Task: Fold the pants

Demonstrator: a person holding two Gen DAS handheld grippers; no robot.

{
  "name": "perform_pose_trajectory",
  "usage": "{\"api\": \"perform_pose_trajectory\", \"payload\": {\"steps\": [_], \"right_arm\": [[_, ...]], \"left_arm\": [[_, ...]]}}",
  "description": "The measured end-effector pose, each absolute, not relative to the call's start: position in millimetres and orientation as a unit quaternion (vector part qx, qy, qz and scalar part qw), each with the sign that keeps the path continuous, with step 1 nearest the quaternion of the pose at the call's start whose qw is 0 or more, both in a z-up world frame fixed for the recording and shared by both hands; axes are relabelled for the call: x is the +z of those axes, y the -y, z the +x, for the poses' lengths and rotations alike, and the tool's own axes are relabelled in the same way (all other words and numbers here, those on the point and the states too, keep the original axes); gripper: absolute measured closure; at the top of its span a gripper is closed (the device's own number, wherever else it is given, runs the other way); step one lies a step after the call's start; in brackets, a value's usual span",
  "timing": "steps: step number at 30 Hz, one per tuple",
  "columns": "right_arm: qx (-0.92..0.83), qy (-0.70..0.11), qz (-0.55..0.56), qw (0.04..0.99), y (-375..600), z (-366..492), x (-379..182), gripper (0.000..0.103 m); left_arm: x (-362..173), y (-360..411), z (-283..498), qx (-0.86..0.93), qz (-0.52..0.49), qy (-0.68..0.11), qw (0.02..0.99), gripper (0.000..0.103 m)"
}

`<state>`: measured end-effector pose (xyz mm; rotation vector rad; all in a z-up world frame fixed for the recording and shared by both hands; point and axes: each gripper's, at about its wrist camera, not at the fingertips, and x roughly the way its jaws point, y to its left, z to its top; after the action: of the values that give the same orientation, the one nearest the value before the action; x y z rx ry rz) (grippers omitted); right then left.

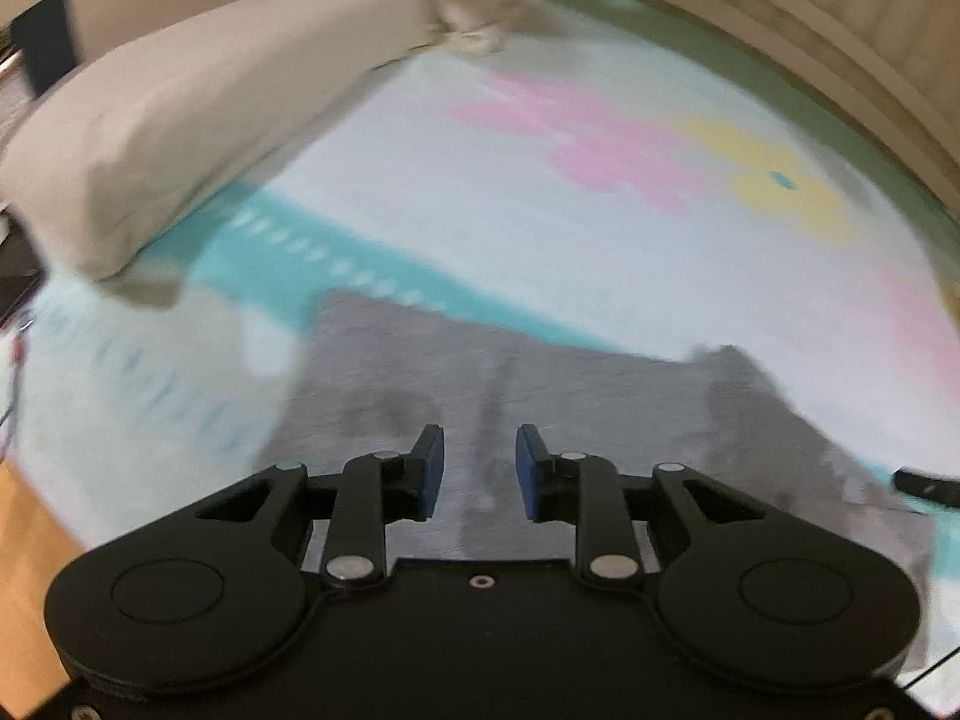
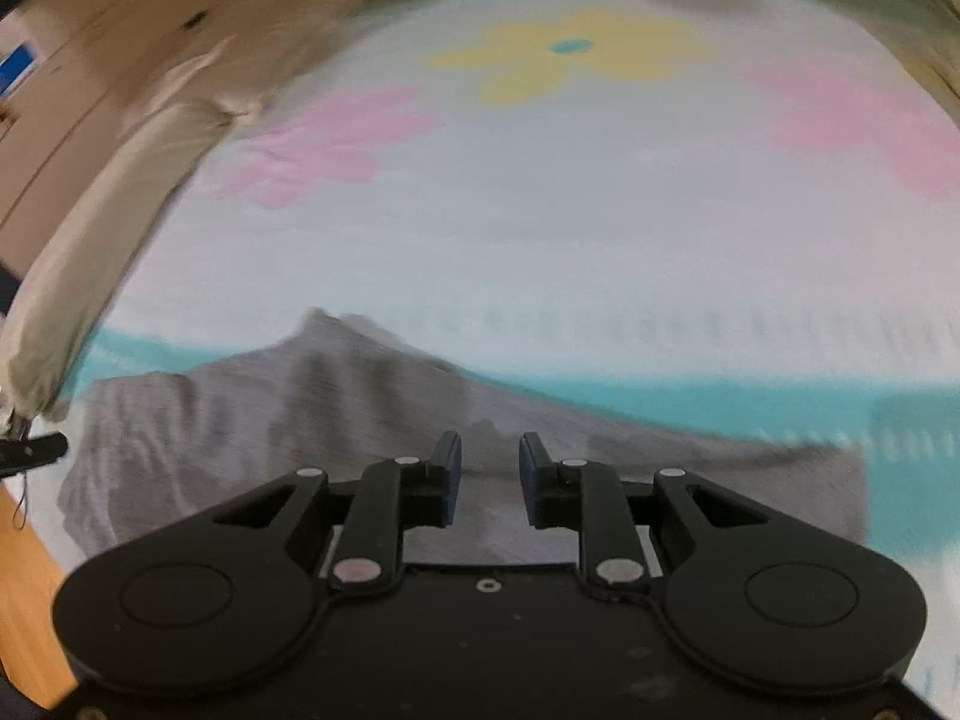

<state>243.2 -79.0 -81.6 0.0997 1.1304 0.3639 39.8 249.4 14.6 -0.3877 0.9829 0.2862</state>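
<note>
Grey pants (image 1: pixel 576 396) lie folded on a white bedspread (image 1: pixel 480 192) with pink and yellow flowers and a teal band. My left gripper (image 1: pixel 480 471) hovers over the cloth, its blue pads apart with nothing pinched between them. In the right wrist view the same grey pants (image 2: pixel 288 420) spread below and to the left, wrinkled at the left end. My right gripper (image 2: pixel 491 474) is open above their far edge, with no cloth between the pads. The tip of the other gripper (image 2: pixel 33 450) shows at the left edge. Both pictures are blurred by motion.
A beige pillow (image 1: pixel 198 138) lies at the left on the bedspread, also the beige pillow (image 2: pixel 102 228) along the left side. A pale wooden headboard (image 1: pixel 810 18) runs behind the bed. Orange wooden floor (image 1: pixel 30 528) shows at lower left.
</note>
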Motion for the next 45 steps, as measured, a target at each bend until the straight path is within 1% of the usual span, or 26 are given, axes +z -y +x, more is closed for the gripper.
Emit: {"api": "perform_pose_trajectory", "payload": {"steps": [3,6,9,13,17,18,19,20,22,27,29,32,37,41,45], "right_arm": [[0.199,-0.521,0.042,0.829,51.7,247.6,-72.6,0.080],[0.229,-0.515,0.044,0.825,31.3,248.1,-64.8,0.080],[0.255,-0.510,0.024,0.821,14.5,240.3,-57.6,0.080],[0.275,-0.506,-0.003,0.818,9.6,232.1,-57.9,0.080],[0.278,-0.506,-0.017,0.816,12.5,229.2,-56.5,0.079],[0.277,-0.508,-0.019,0.816,3.7,232.0,-62.5,0.079],[0.276,-0.509,-0.020,0.815,5.1,231.9,-62.9,0.079],[0.275,-0.511,-0.020,0.814,6.2,232.1,-63.6,0.079],[0.273,-0.513,-0.021,0.813,8.1,231.1,-62.9,0.080],[0.281,-0.512,-0.032,0.811,3.5,229.2,-64.5,0.079],[0.282,-0.517,-0.038,0.808,-1.7,229.9,-68.4,0.079],[0.289,-0.522,-0.034,0.802,-6.8,228.1,-67.5,0.079],[0.306,-0.503,-0.056,0.806,-15.4,219.8,-62.0,0.079],[0.311,-0.503,-0.067,0.803,-17.6,215.7,-65.1,0.079],[0.309,-0.510,-0.068,0.800,-15.6,214.9,-69.1,0.079]], "left_arm": [[1.6,-261.5,25.0,0.170,-0.211,-0.471,0.840,0.069],[-10.6,-275.0,6.3,0.180,-0.272,-0.457,0.828,0.069],[-23.5,-284.7,-11.4,0.194,-0.325,-0.452,0.808,0.069],[-41.3,-291.0,-18.9,0.206,-0.353,-0.458,0.790,0.068],[-46.8,-288.0,-13.4,0.210,-0.340,-0.462,0.792,0.066],[-48.1,-286.8,-10.6,0.210,-0.337,-0.462,0.793,0.064],[-49.1,-286.3,-9.1,0.209,-0.335,-0.460,0.795,0.060],[-49.7,-285.9,-7.2,0.205,-0.332,-0.462,0.797,0.059],[-45.8,-285.9,-10.6,0.195,-0.323,-0.470,0.798,0.059],[-38.4,-293.5,-31.1,0.229,-0.334,-0.439,0.802,0.058],[-45.0,-298.2,-29.4,0.237,-0.333,-0.449,0.795,0.049],[-54.7,-301.2,-29.7,0.243,-0.352,-0.449,0.785,0.047],[-58.0,-302.2,-22.7,0.240,-0.362,-0.428,0.792,0.046],[-59.3,-304.9,-14.3,0.239,-0.366,-0.416,0.797,0.041],[-58.3,-309.4,-11.4,0.232,-0.376,-0.401,0.802,0.041]]}}
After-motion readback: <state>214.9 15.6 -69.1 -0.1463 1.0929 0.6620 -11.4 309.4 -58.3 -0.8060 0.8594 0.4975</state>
